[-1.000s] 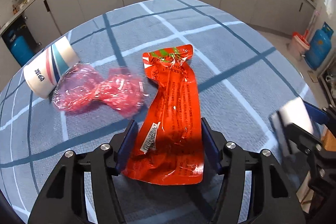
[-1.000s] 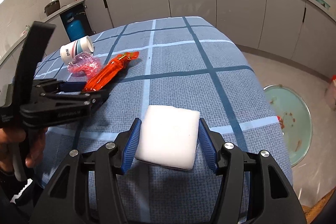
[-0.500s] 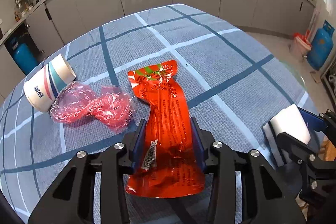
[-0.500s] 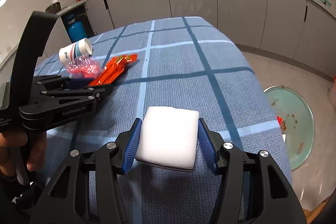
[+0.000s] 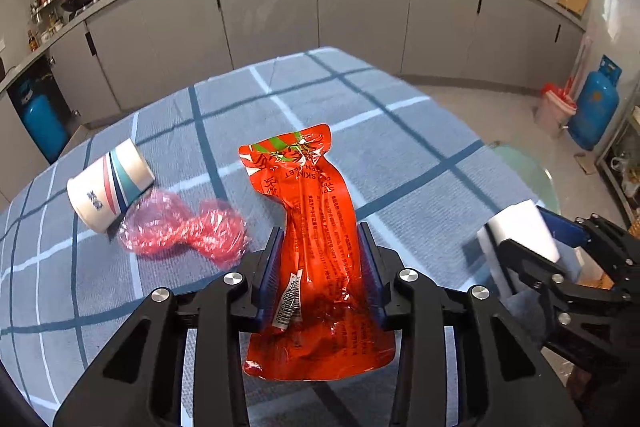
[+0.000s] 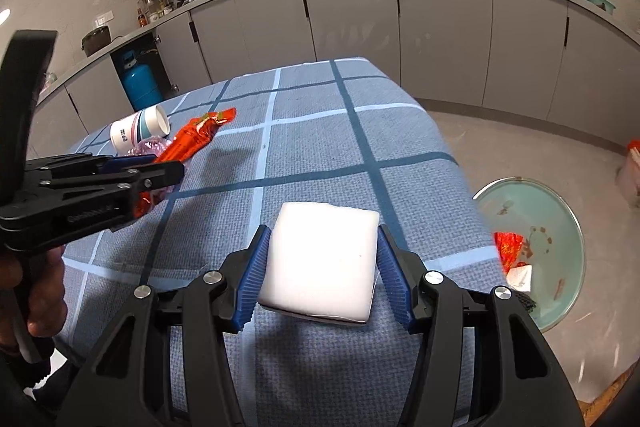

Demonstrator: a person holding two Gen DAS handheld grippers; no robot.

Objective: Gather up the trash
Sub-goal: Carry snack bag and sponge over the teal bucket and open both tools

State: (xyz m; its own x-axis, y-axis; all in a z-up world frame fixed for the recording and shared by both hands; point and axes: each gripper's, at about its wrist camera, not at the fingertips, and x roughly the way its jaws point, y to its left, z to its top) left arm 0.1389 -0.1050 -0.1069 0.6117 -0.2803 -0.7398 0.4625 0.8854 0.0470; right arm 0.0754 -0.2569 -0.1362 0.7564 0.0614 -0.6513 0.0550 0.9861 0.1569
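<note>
The left gripper [image 5: 322,263] pinched the crinkly, slippery red foil wrapper [image 5: 316,251] mid-length; the right gripper [image 6: 320,259] squeezed a light, soft white foam block [image 6: 322,259] near the desk's [image 6: 320,147] near edge.

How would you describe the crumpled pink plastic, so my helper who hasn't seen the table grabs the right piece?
Start at the blue checked tablecloth and find the paper cup lying on its side near the cloth's left edge. The pink plastic wrap lies against the cup's mouth, left of the long red packet. Unlike its neighbours, it is translucent, crinkled and unprinted.
</note>
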